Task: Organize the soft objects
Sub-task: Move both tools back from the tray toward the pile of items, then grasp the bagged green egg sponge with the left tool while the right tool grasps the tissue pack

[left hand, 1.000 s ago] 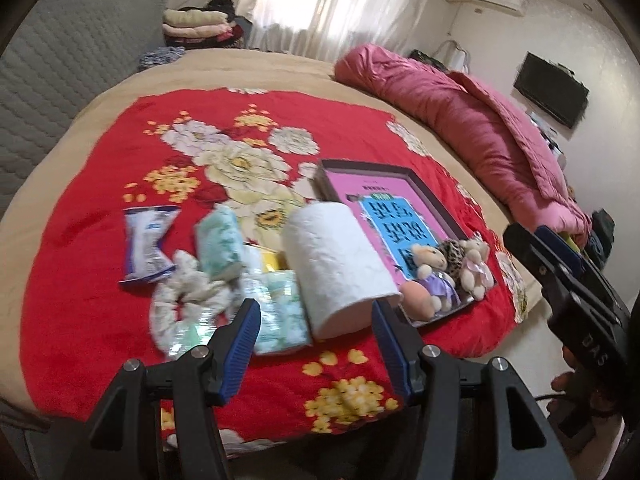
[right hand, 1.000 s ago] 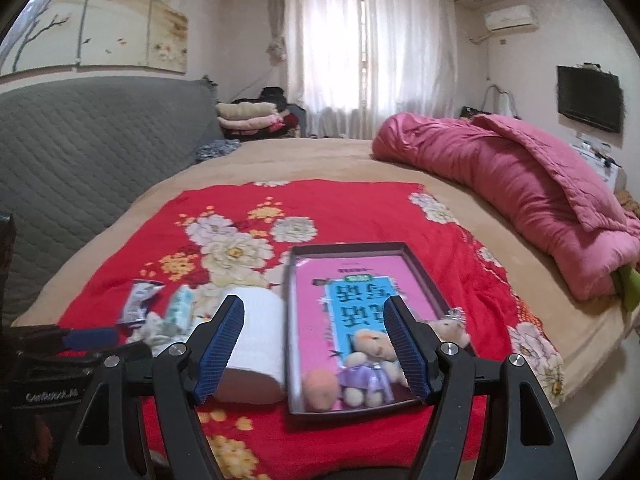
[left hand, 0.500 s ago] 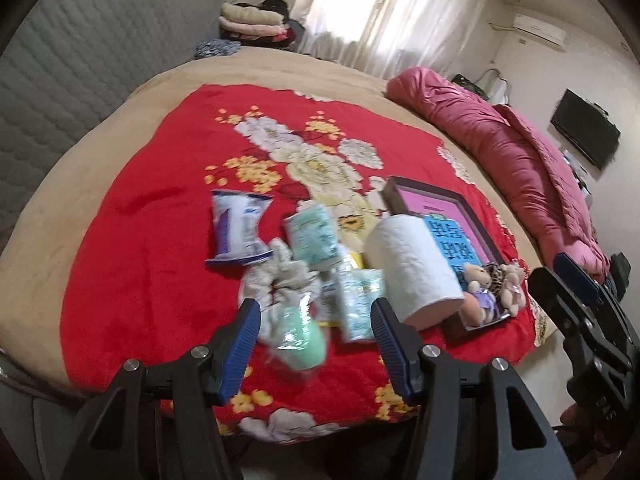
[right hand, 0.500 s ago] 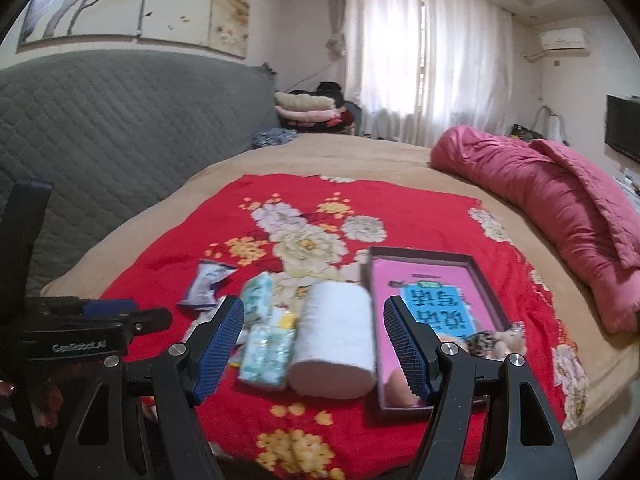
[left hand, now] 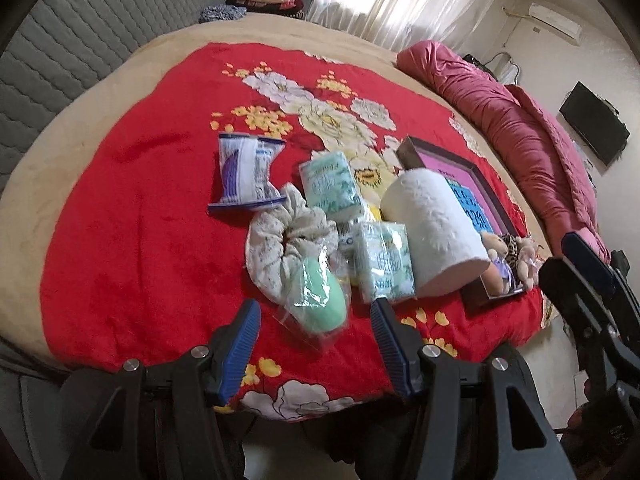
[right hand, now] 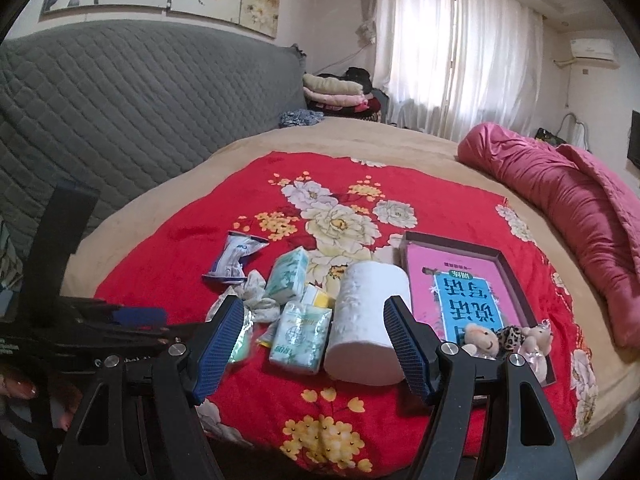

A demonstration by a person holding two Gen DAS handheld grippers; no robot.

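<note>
The green sponge in plastic wrap (left hand: 320,292) sits low in the middle of the frame, touching the scrunchie (left hand: 280,240). My left gripper (left hand: 316,332) is wide apart right above it, and my right gripper (right hand: 314,346) is spread too, holding nothing. That slick wrap could slide out, or I'd snag the scrunchie along with it.

A wide bed (right hand: 248,148) is covered by a beige sheet and a red flowered blanket (right hand: 400,200). A grey quilted headboard (right hand: 120,92) is seen behind it. Daylight is let in through white curtains (right hand: 452,48). A rolled pink quilt (right hand: 568,200), probably a duvet, is laid beside. A dark television (left hand: 594,128) is mounted on the wall.
</note>
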